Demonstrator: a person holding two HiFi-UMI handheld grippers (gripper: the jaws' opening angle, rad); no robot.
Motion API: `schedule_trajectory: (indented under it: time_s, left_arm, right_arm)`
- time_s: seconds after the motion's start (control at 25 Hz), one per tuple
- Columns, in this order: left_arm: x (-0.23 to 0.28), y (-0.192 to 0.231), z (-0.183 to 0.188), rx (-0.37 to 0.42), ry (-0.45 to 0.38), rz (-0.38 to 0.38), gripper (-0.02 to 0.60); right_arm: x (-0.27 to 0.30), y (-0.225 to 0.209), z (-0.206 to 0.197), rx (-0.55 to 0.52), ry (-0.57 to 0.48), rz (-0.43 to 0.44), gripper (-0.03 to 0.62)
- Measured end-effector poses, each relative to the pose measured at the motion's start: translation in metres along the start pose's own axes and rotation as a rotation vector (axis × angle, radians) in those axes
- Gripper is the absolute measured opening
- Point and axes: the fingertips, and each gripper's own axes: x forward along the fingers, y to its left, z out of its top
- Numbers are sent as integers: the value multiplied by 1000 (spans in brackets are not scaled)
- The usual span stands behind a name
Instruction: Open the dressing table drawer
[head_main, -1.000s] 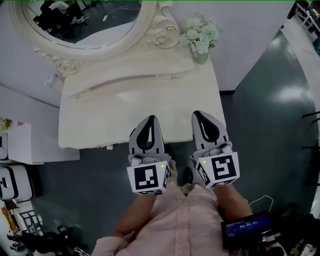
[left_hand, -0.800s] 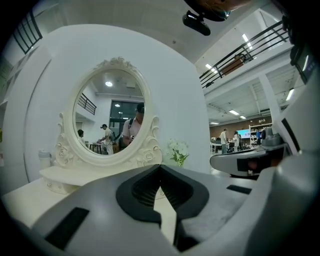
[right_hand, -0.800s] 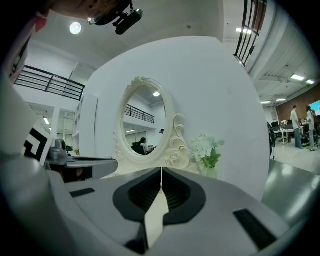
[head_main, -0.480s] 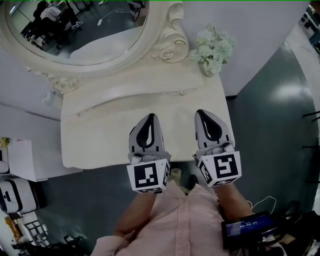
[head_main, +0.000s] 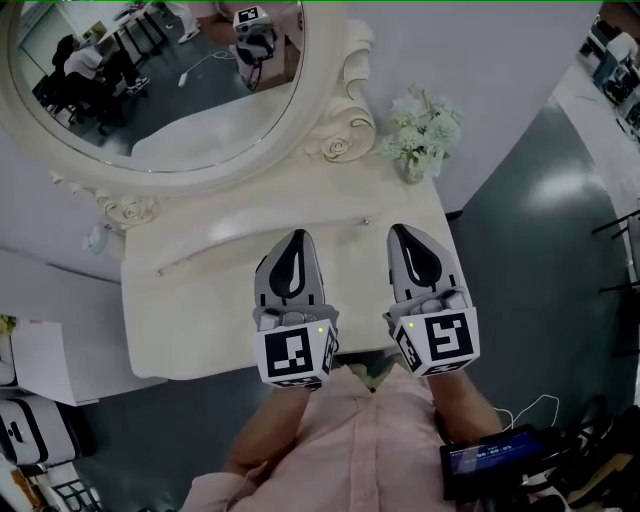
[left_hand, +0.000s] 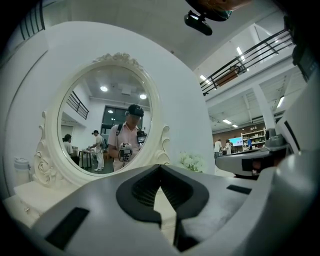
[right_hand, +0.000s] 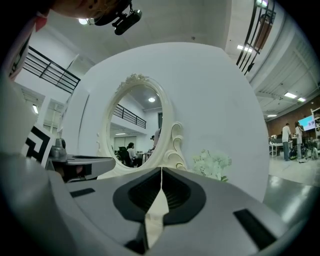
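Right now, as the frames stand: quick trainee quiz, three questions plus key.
1. True or false: the right gripper is shut and empty.
2. The flowers stand at which part of the dressing table? A) back right corner, B) front left corner, C) middle.
3. What does the left gripper hold?
Key: 1 true; 2 A; 3 nothing, its jaws are together.

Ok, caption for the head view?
Left gripper and right gripper, both shut and empty, over a cream dressing table with oval mirror and flowers.
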Motion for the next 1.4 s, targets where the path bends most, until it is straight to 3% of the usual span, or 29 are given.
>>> schedule_trajectory:
  time_s: [0.32, 0.64, 1.0, 1.4]
  left_arm:
    - [17, -9, -1, -13, 1, -40, 21]
    - [34, -14, -9, -39, 14, -41, 21]
    - [40, -11, -40, -28, 104, -10, 21]
    - [45, 0, -100, -39, 213, 9, 21]
  right_arm:
    - [4, -12, 3, -8, 1, -34, 20]
    - [23, -25, -8, -6, 42, 1, 20]
    - [41, -24, -47, 35, 127, 54, 20]
    - [54, -29, -130, 104, 271, 39, 20]
